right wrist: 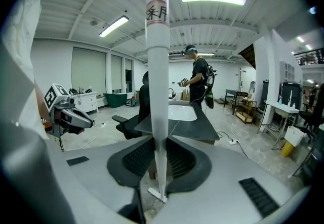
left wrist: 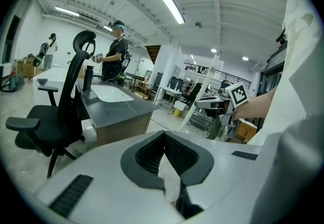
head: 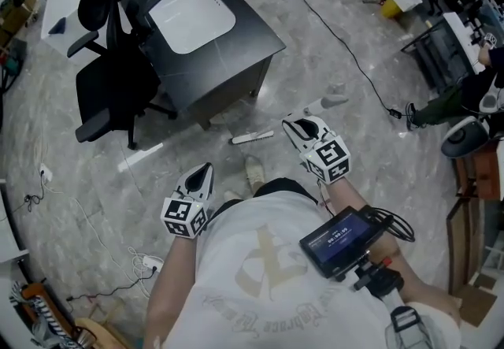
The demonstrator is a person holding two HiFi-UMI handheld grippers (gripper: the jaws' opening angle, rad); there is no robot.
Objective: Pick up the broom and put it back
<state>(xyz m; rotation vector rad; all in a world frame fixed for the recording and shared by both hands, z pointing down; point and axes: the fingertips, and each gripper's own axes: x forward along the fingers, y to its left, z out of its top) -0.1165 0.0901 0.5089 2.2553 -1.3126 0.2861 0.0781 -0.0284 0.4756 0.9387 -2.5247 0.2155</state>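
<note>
Grey marbled floor (head: pixel 94 174) below — right gripper (head: pixel 305 128) pinches the smooth white broom pole (right wrist: pixel 157 66); left gripper (left wrist: pixel 164 137) pressed together.

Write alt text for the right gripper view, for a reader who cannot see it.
The right claw is closed on a broom's white handle, which stands upright up the middle of the picture. Behind it are a black desk, a black office chair and a standing person; the left claw shows at the left.

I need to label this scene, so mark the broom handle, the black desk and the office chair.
broom handle (right wrist: pixel 157 76): right gripper view, mid-shaft.
black desk (head: pixel 256 36): head view, bare top.
office chair (head: pixel 114 91): head view, seat.
</note>
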